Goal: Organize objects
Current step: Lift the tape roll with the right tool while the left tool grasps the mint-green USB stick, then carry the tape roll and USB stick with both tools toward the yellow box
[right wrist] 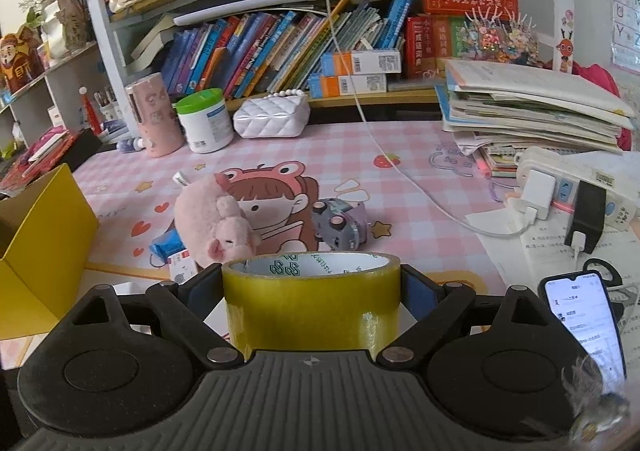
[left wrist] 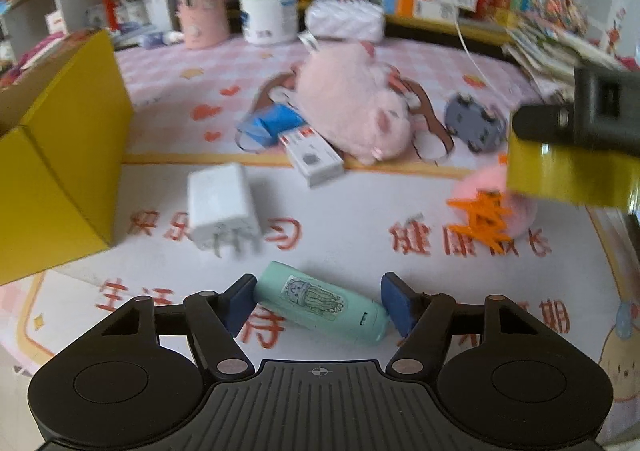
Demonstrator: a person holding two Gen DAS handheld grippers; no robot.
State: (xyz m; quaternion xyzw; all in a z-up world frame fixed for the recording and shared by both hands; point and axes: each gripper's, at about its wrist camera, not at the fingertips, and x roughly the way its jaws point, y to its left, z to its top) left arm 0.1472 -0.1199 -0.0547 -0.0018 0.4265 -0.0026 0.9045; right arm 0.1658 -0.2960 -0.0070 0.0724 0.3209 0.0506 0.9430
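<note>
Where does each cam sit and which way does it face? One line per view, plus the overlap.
Left wrist: on the left gripper, angled down at the desk mat; its own fingers flank a mint tube, seemingly touching its ends.
Right wrist: on the right gripper, looking across the desk toward the bookshelf; its own fingers clamp a tape roll.
Shared: yellow box, plush pig, toy car; the left view also catches the right gripper with the tape roll.

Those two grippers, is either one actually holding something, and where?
The right gripper clamps the yellow tape roll across its outer sides. The left gripper brackets the mint-green tube end to end; a firm grip cannot be told.
</note>
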